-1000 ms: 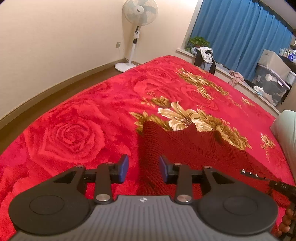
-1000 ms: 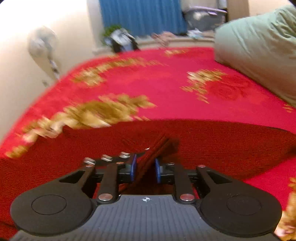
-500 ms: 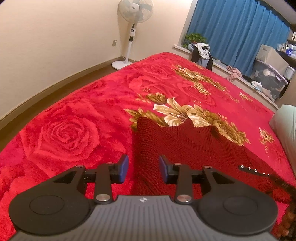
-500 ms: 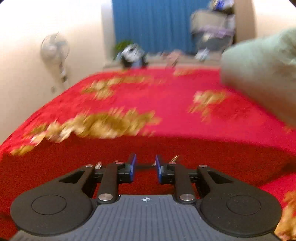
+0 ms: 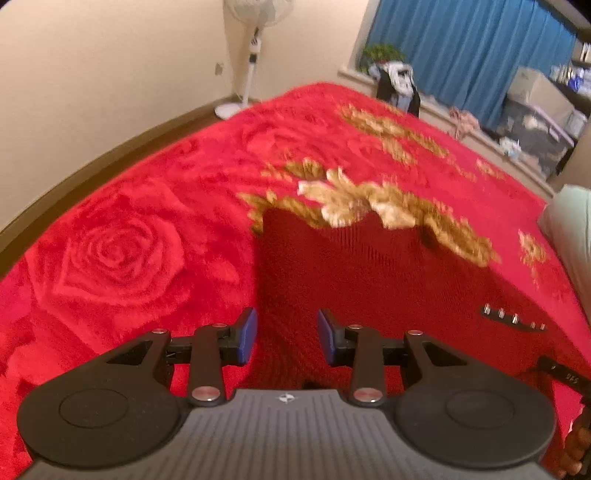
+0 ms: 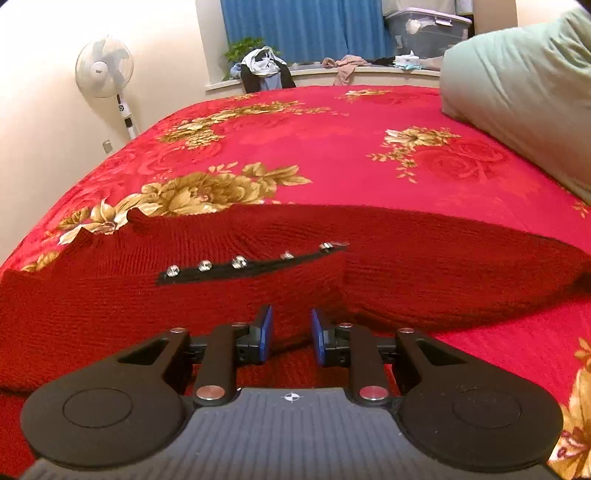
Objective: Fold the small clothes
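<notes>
A dark red knitted garment (image 5: 369, 266) lies spread on the red floral bedspread (image 5: 147, 229); it also shows in the right wrist view (image 6: 258, 295), with a black strip of shiny studs (image 6: 251, 266) across it. My left gripper (image 5: 287, 336) is open and empty, just above the garment's near left edge. My right gripper (image 6: 291, 330) is open and empty over the garment's near edge, below the stud strip. Part of the right gripper and the stud strip (image 5: 513, 318) show at the right of the left wrist view.
A pale green pillow (image 6: 524, 92) lies at the bed's right side. A standing fan (image 6: 107, 74) is by the wall beyond the bed's left edge. Clothes (image 6: 264, 72) and storage boxes (image 6: 424, 26) sit along the window ledge with blue curtains.
My right gripper has let go of the garment fold it held and opened; the garment now lies flat with the stud strip showing. My left gripper stayed open and shifted slightly.
</notes>
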`<act>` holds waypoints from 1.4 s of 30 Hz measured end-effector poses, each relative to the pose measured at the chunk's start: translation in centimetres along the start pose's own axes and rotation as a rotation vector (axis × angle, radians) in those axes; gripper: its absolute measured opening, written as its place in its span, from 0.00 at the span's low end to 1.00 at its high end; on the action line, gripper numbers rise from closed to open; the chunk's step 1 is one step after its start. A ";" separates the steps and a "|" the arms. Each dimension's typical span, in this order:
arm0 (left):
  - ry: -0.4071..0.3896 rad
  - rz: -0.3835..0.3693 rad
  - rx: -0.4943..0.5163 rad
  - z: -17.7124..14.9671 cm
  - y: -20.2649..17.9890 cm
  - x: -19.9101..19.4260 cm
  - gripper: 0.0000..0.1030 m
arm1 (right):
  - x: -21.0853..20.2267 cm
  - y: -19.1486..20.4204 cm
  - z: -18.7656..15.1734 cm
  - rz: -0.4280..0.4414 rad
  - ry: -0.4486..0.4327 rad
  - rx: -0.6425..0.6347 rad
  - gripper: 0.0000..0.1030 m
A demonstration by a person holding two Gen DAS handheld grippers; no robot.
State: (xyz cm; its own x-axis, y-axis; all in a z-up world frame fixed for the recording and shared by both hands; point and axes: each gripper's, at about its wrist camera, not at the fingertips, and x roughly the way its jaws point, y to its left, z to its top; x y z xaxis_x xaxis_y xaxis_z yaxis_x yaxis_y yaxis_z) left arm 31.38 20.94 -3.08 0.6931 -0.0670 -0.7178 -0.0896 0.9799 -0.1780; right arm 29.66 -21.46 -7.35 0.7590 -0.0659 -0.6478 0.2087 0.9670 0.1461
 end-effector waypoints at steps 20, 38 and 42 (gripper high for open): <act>0.179 0.047 -0.016 -1.9 0.8 3.2 0.46 | -5.0 -4.6 -6.3 -0.016 -0.074 -0.081 0.24; 0.107 0.043 -0.079 -0.9 2.1 1.6 0.47 | -6.4 -6.7 -8.9 -0.065 -0.112 0.010 0.36; 0.146 0.008 -0.045 -1.4 1.0 2.2 0.47 | -7.2 -8.0 -8.3 -0.037 -0.097 0.044 0.36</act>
State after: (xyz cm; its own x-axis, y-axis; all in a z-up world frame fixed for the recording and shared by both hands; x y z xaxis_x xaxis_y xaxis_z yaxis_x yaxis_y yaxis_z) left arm 31.88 21.47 -5.77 0.5808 -0.0893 -0.8091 -0.1290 0.9713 -0.1998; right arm 17.40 -26.67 -10.00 0.8060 -0.1271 -0.5782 0.2628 0.9520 0.1570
